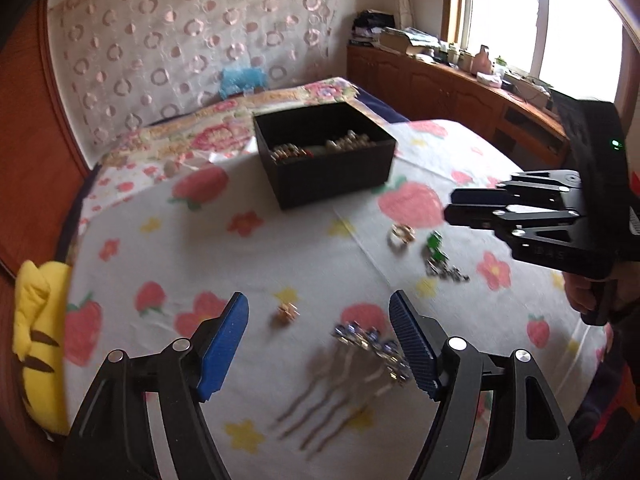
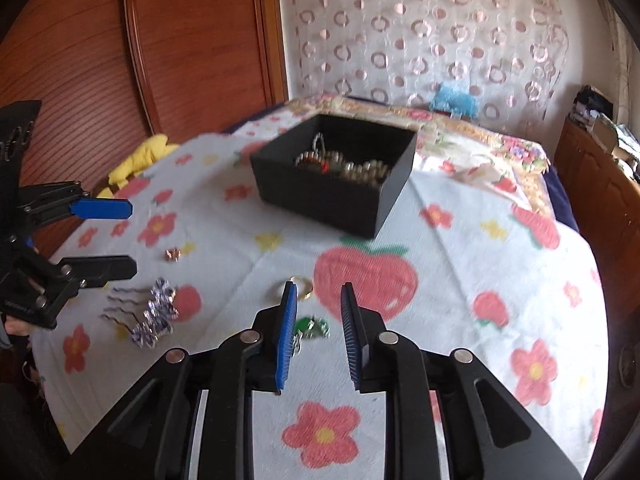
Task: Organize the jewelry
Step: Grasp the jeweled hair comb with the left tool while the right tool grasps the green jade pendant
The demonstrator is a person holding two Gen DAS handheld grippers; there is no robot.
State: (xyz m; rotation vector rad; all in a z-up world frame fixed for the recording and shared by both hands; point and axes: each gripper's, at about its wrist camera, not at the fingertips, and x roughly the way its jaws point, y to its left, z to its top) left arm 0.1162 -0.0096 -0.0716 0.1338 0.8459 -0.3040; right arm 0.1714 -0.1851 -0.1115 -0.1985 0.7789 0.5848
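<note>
Bedspread (image 2: 460,280) open beside box (image 2: 332,196).

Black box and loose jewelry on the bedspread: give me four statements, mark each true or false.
1. The black box already holds beaded jewelry. True.
2. The left tool grips the hair comb. False: it is open, and the comb lies on the bedspread.
3. A gold ring lies outside the box. True.
4. The right tool holds the green pendant. False: it is open and empty; the pendant lies on the cloth.
</note>
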